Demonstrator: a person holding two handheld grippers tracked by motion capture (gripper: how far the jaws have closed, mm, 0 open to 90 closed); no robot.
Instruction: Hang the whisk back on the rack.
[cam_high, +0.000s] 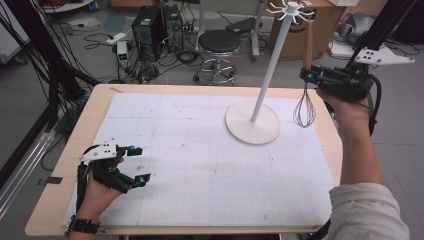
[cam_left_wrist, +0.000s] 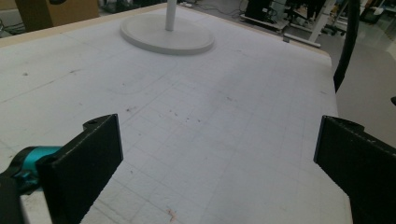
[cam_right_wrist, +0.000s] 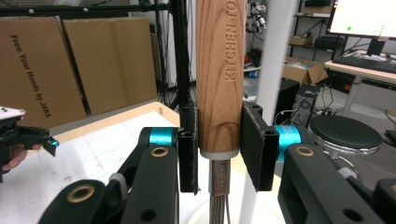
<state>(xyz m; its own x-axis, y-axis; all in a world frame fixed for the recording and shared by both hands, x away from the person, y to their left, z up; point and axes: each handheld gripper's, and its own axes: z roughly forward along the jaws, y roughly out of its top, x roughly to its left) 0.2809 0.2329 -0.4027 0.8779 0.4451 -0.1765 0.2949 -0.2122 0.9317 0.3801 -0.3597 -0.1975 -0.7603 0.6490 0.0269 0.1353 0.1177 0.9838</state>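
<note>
High view: a person at a wooden table (cam_high: 60, 165) covered by a white gridded mat (cam_high: 200, 160) lifts a whisk (cam_high: 305, 90) in the right gripper (cam_high: 309, 76), at the far right of the table, just beside the pole of a white hook stand (cam_high: 260, 95). The whisk hangs upright, its wooden handle rising above the jaws and its dark wire head hanging below them, clear of the mat and near the stand's round base. The stand's ring of hooks sits at the top of the pole, level with the handle's upper end.

In the right gripper view, the two black pads (cam_right_wrist: 254, 144) press on either side of the whisk's wooden handle (cam_right_wrist: 220, 74), pinching it near its lower end, just above the pale collar where the metal stem and wires begin. Lettering stamped into the wood runs up the handle. The white pole of the stand rises right behind the handle.

The left gripper (cam_high: 137, 165) rests low over the near left part of the mat, well apart from the whisk. In the left gripper view its jaws stand spread wide with bare mat between them, and the stand's base (cam_left_wrist: 167, 35) lies far ahead.
</note>
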